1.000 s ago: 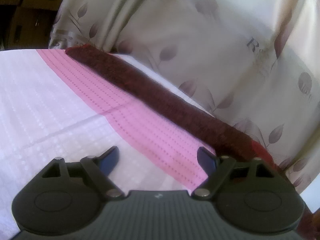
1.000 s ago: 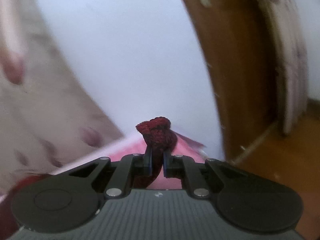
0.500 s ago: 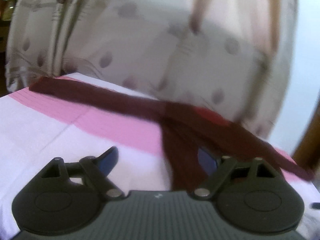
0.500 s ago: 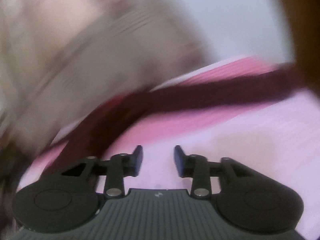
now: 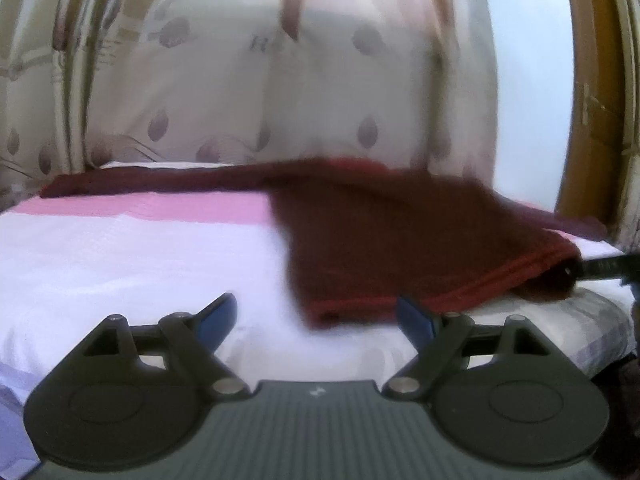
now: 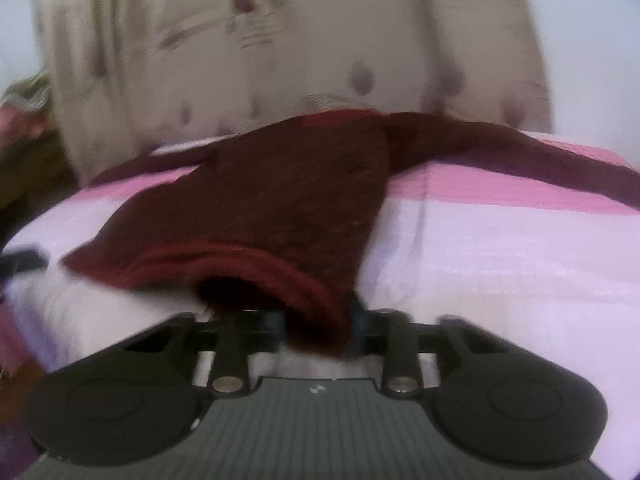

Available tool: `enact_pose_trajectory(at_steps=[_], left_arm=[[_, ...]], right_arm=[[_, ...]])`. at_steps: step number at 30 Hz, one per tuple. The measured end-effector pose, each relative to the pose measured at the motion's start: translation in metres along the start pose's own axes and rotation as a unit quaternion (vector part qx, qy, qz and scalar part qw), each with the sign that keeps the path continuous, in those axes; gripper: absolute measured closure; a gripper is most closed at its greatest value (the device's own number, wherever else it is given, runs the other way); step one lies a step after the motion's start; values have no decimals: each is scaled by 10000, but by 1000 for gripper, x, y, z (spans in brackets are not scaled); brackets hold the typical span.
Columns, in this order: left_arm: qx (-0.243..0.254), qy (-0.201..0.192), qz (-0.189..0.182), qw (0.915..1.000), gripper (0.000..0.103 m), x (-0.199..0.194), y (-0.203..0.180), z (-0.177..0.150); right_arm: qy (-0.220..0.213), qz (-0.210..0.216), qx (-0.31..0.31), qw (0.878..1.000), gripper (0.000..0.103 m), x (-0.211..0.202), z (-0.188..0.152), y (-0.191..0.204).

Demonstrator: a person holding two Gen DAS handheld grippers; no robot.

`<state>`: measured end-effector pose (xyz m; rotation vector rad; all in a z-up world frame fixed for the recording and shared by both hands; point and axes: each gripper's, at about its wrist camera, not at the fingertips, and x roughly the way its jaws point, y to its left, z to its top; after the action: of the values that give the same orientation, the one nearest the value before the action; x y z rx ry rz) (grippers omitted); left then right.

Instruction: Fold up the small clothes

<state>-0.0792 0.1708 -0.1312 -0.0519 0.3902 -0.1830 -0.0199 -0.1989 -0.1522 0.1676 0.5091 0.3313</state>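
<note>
A dark maroon knit sweater lies spread on the white and pink cloth, sleeves stretched out to both sides along the far edge. My left gripper is open and empty, just in front of the sweater's near left hem corner. My right gripper is shut on the sweater's hem at its near corner; the cloth bunches between the jaws. In the left wrist view the right gripper's dark tip shows at the hem's right corner.
A leaf-patterned beige curtain hangs right behind the table's far edge. A wooden door frame stands at the far right. The table's right edge drops off near the right gripper.
Both views swung to face the sweater squarely. The right gripper, open half a second ago, has closed on the hem corner. The left gripper stays open and now sits nearer the hem.
</note>
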Motion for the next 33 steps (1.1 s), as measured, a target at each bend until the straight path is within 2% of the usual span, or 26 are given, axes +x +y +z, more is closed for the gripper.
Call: enact_pose_trajectory(at_steps=[2, 4, 6, 8, 9, 11, 13, 15, 16, 19, 23, 26, 29, 31, 33], left_arm=[[32, -2, 59, 10000, 16, 6, -6, -2], [108, -38, 249, 9996, 16, 11, -8, -3], [121, 45, 417, 9990, 16, 18, -11, -3], [42, 126, 403, 9991, 16, 23, -9, -2], [1, 143, 433, 9990, 16, 25, -9, -1], [-193, 115, 479, 9986, 16, 27, -5, 0], [-379, 144, 454, 9981, 16, 28, 0, 1], [-492, 102, 500, 9975, 16, 26, 4, 2], [-525, 70, 512, 9973, 16, 25, 5, 3], [-523, 110, 579, 9969, 16, 29, 7, 5], [-686, 87, 715, 9950, 16, 33, 10, 7], [-947, 19, 872, 9917, 16, 33, 17, 9], [-1118, -28, 831, 9902, 16, 33, 20, 10], [-1072, -26, 845, 9906, 16, 34, 19, 10], [-1026, -21, 868, 9909, 16, 35, 17, 9]], right_arm=[[-113, 137, 471, 9987, 86, 0, 7, -7], [-433, 74, 519, 9977, 87, -17, 12, -11], [-734, -187, 119, 9971, 88, -33, 26, -2], [-934, -599, -757, 9909, 89, -43, 38, 15], [-1014, -820, -1206, 9841, 89, -46, 41, 23], [-895, -942, -1527, 9797, 89, -42, 43, 28], [-660, -809, -1202, 9872, 87, -31, 38, 21], [-279, -848, -873, 9922, 67, -15, 28, 13], [-156, -884, -727, 9933, 65, -10, 20, 10], [60, -642, -265, 9976, 65, -3, 6, 6], [-18, -624, -337, 9975, 64, -11, -7, 15], [-157, -654, -63, 9977, 49, -30, -10, 3], [-63, -815, 36, 9966, 49, -38, -16, -10], [-81, -709, 313, 9970, 48, -35, -19, -17], [-191, -675, 250, 9972, 49, -28, -21, -13]])
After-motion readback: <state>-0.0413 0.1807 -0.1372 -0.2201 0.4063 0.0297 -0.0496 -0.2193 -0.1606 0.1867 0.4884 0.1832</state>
